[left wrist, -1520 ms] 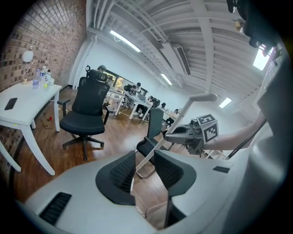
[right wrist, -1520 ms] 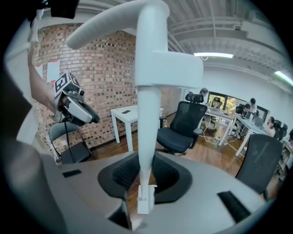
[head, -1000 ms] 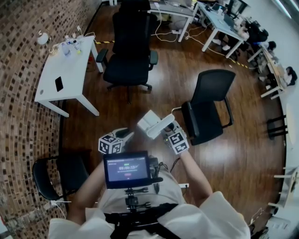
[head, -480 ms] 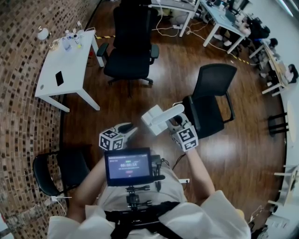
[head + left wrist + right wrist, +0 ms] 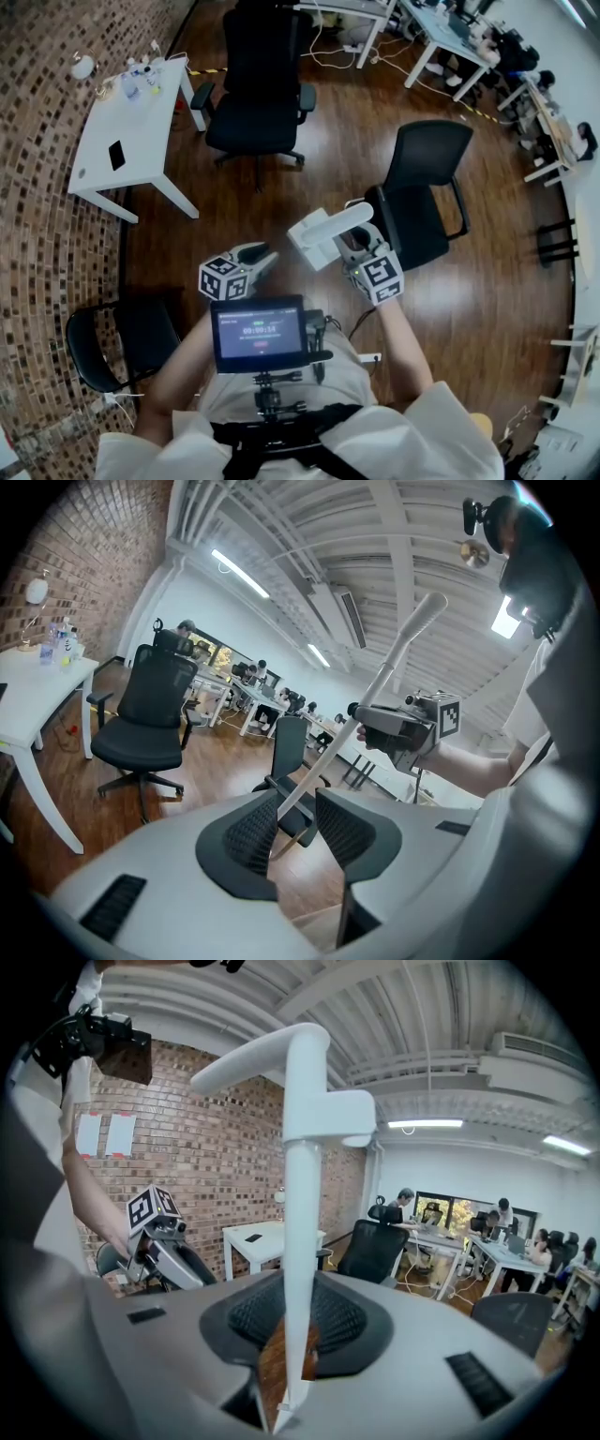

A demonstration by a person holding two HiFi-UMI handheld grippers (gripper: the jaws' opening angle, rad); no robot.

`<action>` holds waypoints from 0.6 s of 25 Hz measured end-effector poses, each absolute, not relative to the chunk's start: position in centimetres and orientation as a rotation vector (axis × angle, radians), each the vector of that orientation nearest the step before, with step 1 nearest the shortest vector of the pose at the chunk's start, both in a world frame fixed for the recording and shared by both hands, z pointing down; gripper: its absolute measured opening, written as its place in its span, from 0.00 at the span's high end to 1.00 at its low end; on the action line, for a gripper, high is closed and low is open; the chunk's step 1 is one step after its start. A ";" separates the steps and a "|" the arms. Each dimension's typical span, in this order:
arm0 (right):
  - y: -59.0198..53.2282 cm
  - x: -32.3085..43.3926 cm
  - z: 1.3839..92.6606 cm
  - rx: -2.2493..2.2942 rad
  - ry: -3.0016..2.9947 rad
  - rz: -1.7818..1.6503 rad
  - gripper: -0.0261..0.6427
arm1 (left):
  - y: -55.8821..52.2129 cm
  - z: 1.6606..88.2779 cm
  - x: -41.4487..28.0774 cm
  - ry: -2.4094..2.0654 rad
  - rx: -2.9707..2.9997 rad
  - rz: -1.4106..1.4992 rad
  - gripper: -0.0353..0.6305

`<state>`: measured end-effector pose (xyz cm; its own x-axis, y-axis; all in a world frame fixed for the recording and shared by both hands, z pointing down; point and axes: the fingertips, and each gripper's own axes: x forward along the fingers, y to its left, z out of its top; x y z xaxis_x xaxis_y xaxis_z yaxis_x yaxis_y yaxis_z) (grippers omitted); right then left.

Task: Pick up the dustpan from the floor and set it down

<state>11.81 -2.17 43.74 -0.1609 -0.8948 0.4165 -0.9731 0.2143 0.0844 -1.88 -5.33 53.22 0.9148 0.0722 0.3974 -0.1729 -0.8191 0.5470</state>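
Observation:
The white dustpan (image 5: 323, 234) hangs in the air above the wooden floor, in front of the person's chest. My right gripper (image 5: 353, 251) is shut on its long handle (image 5: 298, 1241), which runs up between the ribbed pads to the pan's body (image 5: 314, 1101). My left gripper (image 5: 261, 255) is lower left of the dustpan and apart from it. Its jaws stand open with nothing between them (image 5: 295, 822). In the left gripper view, the right gripper (image 5: 412, 726) and the handle (image 5: 398, 658) show ahead.
A black office chair (image 5: 417, 202) stands close on the right, and another (image 5: 258, 84) further ahead. A white table (image 5: 127, 131) stands by the brick wall at left, a black chair (image 5: 117, 352) at lower left. A screen (image 5: 258, 333) hangs at the person's chest. Desks with people (image 5: 487, 47) fill the far right.
My right gripper has lifted the dustpan higher and carried it a little to the right. The left gripper has hardly shifted and stays open.

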 end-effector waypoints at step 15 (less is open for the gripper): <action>-1.0 11.3 42.8 1.755 -2.136 0.302 0.81 | -4.2 53.1 -1.9 -0.069 2.475 0.562 0.76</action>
